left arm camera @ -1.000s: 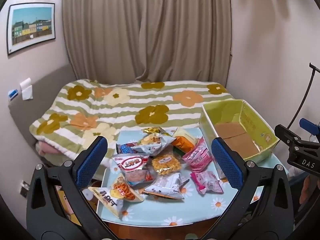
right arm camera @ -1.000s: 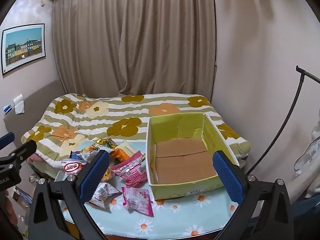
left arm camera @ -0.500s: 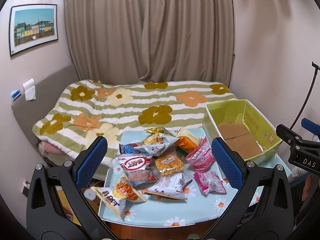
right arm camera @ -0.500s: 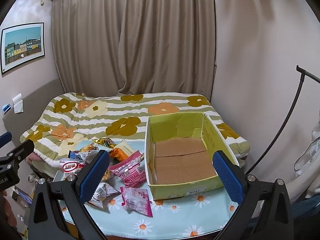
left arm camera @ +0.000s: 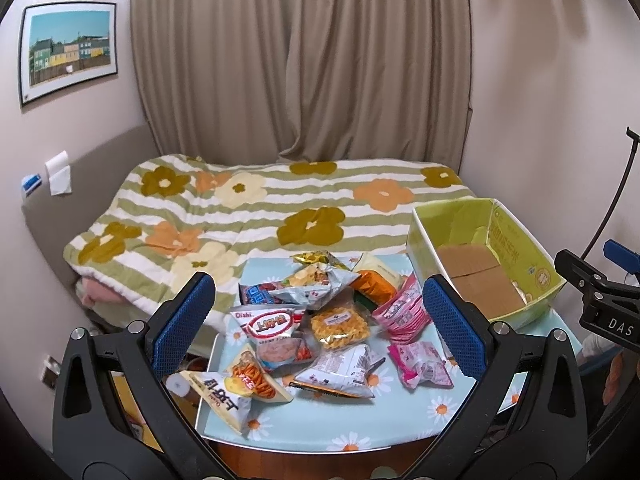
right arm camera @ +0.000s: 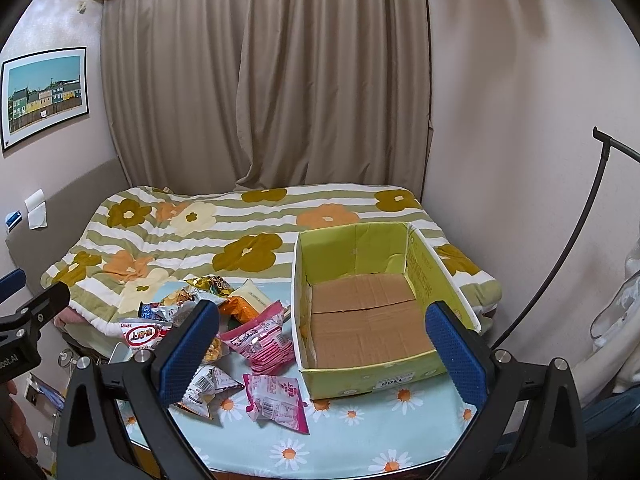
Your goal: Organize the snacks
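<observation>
A pile of snack packets (left arm camera: 316,328) lies on a small table with a blue daisy cloth (left arm camera: 400,420). A white and red Oishi bag (left arm camera: 272,330), a yellow snack bag (left arm camera: 340,322) and pink packets (left arm camera: 420,364) are among them. An empty green cardboard box (right arm camera: 368,312) stands to their right, also in the left wrist view (left arm camera: 480,272). My left gripper (left arm camera: 316,328) is open and empty, held above the pile. My right gripper (right arm camera: 318,344) is open and empty, held above the box's front left corner. A pink packet (right arm camera: 276,400) lies in front of the box.
A bed with a striped flower blanket (left arm camera: 260,216) lies behind the table. Beige curtains (left arm camera: 300,60) hang at the back. A wall stands close on the right, with a black stand (right arm camera: 560,260) beside it. A framed picture (left arm camera: 68,48) hangs on the left wall.
Both grippers have shifted slightly; the left view has drifted a little, so the table and snacks sit a bit further right. Both stay open and empty.
</observation>
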The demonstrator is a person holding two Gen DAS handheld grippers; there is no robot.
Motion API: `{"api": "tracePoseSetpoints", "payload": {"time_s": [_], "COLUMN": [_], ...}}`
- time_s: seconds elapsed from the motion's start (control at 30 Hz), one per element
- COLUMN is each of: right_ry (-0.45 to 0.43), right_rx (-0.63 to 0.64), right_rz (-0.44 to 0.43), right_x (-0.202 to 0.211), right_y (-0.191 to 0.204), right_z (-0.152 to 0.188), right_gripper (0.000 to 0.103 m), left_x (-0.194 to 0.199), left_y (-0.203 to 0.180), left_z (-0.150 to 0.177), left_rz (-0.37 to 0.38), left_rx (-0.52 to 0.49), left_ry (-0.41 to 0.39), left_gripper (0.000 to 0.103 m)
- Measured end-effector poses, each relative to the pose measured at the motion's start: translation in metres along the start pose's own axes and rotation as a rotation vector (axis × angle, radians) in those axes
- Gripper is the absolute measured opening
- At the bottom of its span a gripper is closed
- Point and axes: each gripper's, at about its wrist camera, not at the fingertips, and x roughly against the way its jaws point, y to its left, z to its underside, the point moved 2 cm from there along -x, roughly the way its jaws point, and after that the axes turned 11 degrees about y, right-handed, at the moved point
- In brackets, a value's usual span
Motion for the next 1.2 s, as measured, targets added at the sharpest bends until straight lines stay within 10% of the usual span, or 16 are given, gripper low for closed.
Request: {"api": "tracePoseSetpoints", "payload": {"time_s": [1.2], "right_ry": [0.007], "right_rx": [0.0], "right_rz": [-0.004], "right_x": [0.0028], "right_y": [0.0063], "right_z": [0.0004], "right_gripper": [0.103], "left_x": [-0.0015], "left_y": [0.0059], "left_z": [0.0015], "left_rz": [0.009], "left_rx": [0.015], "left_ry": [0.013], "left_gripper": [0.103]}}
